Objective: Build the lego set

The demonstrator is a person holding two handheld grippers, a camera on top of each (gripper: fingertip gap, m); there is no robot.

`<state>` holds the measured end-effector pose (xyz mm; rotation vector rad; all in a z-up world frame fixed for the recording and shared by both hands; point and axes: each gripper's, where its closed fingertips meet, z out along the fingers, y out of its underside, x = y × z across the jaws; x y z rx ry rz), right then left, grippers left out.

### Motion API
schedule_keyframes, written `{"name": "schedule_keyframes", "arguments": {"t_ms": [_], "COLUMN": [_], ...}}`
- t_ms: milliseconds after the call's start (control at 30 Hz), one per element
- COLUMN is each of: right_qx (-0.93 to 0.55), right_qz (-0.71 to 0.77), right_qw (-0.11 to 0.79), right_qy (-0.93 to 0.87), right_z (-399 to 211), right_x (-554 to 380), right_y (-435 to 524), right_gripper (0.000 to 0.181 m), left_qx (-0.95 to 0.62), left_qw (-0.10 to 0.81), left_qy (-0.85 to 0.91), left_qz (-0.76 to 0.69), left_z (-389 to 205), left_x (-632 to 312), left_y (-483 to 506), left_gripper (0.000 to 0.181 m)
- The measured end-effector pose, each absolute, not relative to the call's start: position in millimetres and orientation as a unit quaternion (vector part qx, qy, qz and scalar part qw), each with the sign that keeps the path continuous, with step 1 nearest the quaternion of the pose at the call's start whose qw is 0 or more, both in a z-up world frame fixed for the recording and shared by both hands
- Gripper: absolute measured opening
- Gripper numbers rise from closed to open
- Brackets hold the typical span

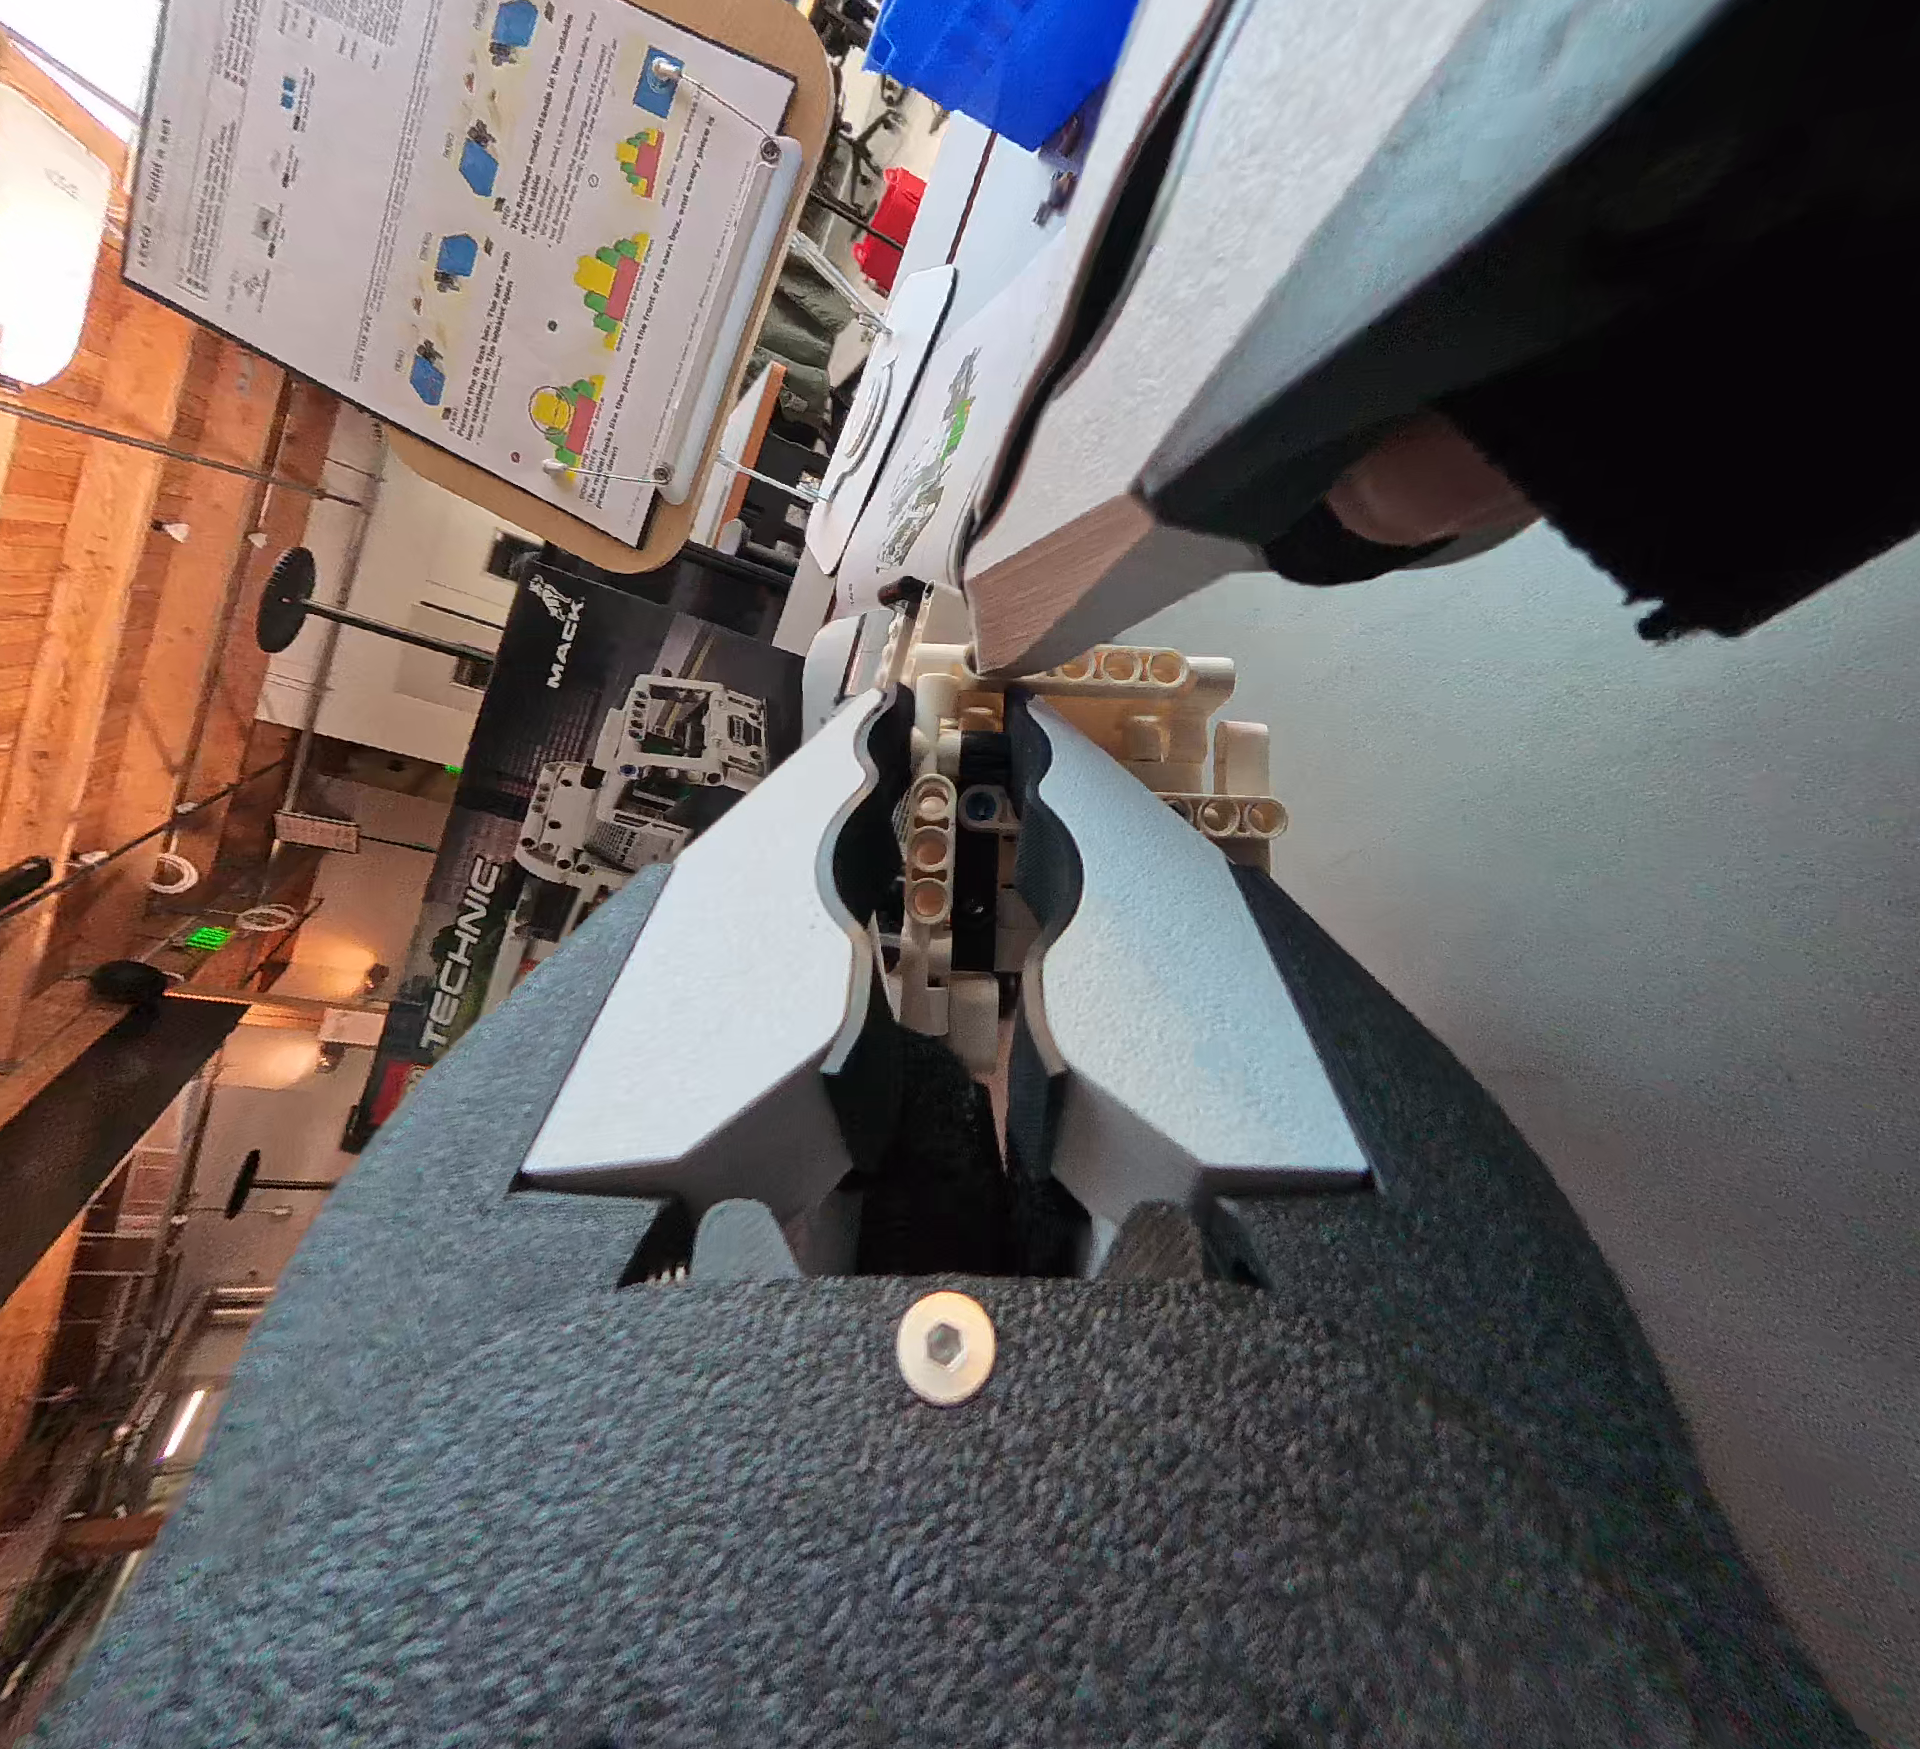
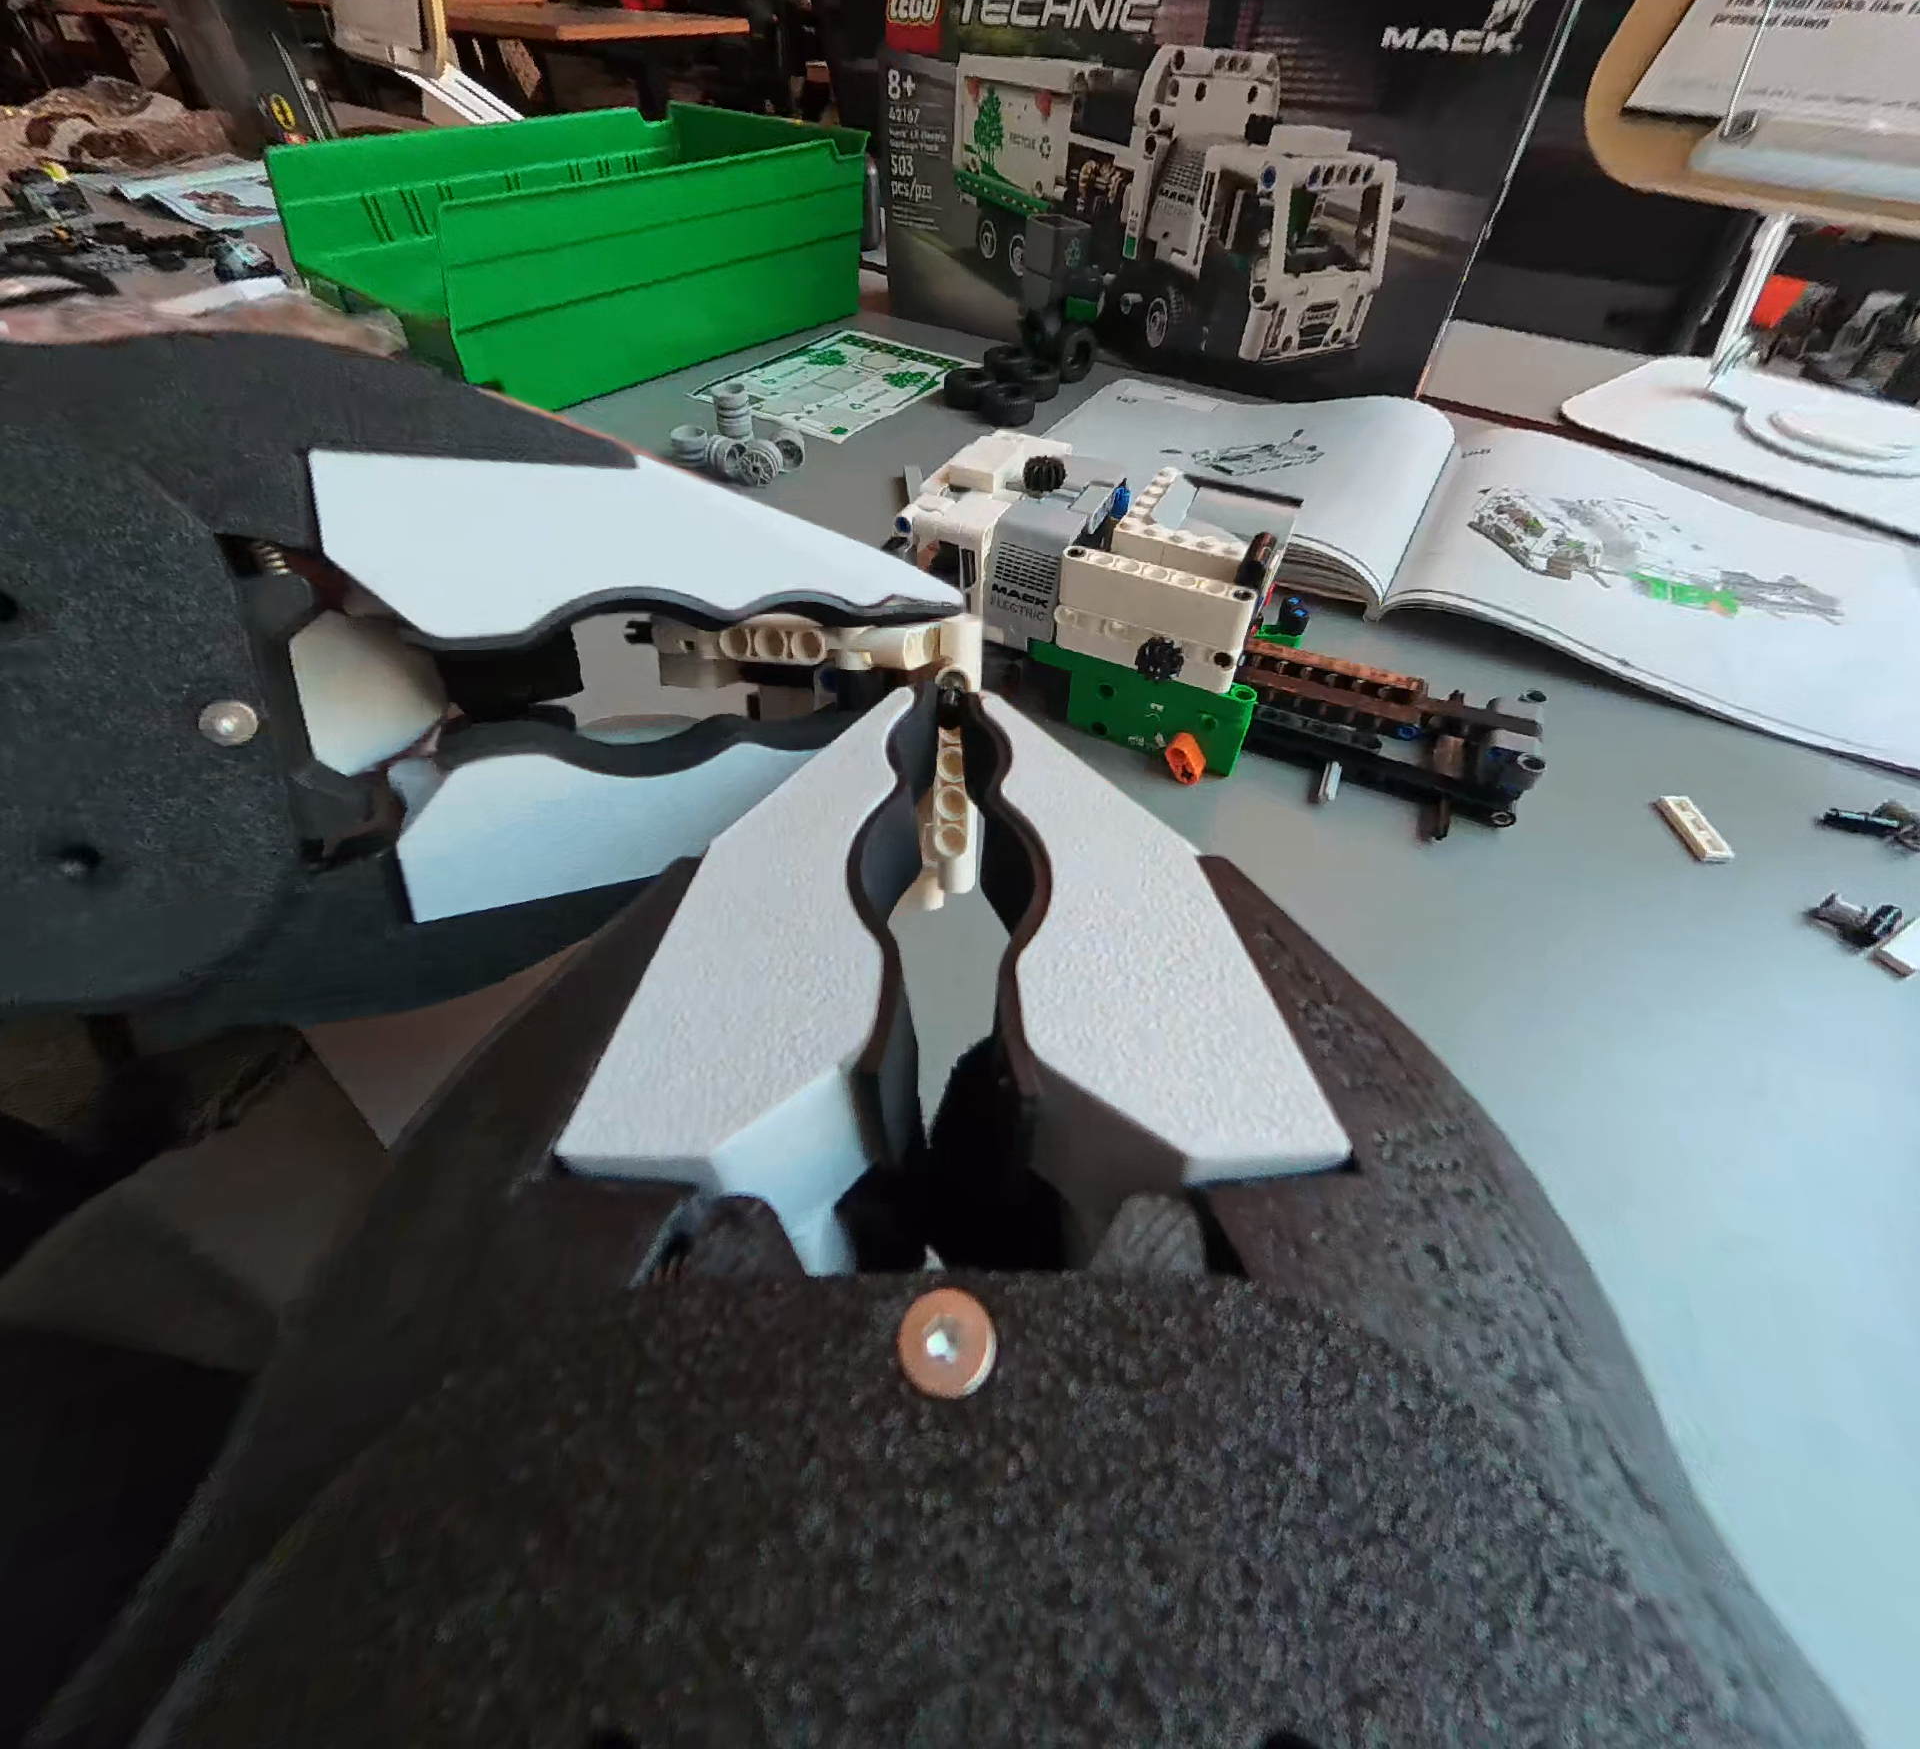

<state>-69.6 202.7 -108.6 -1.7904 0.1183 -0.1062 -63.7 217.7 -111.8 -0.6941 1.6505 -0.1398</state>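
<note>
My left gripper [image 1: 961, 723] is shut on a small white-and-black Technic sub-assembly [image 1: 951, 826]; in the right wrist view it comes in from the left [image 2: 914, 655], holding that sub-assembly [image 2: 769, 648] level above the table. My right gripper [image 2: 945, 702] is shut on a white beam with holes [image 2: 951, 811], whose far end touches the end of the sub-assembly. In the left wrist view the right gripper [image 1: 997, 629] reaches in from the upper right. The part-built white, green and black truck [image 2: 1122, 619] stands on the grey table [image 2: 1558, 1024] just behind both grippers.
An open instruction booklet [image 2: 1455, 536] lies right of the truck, with the set's box [image 2: 1195, 172] behind. A green bin [image 2: 582, 245], black tyres [image 2: 1008, 385], grey wheel hubs [image 2: 743, 447] and a sticker sheet [image 2: 831, 380] sit at back left. Small loose parts [image 2: 1694, 826] lie at right. Both grippers' tips are close together, under 4 cm apart.
</note>
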Motion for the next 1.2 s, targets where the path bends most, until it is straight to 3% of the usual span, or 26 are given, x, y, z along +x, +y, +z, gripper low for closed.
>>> {"name": "schedule_keyframes", "arguments": {"t_ms": [100, 667, 1200], "right_qx": [-0.781, -0.765, -0.785], "right_qz": [0.006, -0.024, 0.014], "right_qw": [0.619, 0.643, 0.619], "right_qy": [0.081, 0.043, 0.043], "right_z": [-107.6, -104.5, -101.2], "right_x": [-69.8, -70.9, -73.3], "right_y": [204.5, 205.4, 207.5], "right_gripper": [0.004, 0.006, 0.013], "left_qx": [-0.281, -0.338, -0.454], "left_qw": [0.635, 0.606, 0.497], "left_qy": [0.718, 0.709, 0.678], "left_qz": [-0.042, -0.127, -0.295], "left_z": [-111.4, -113.9, -118.2], "left_x": [-63.8, -62.1, -63.1], "left_y": [219.2, 218.4, 213.2], "left_gripper": [0.016, 0.016, 0.016]}}
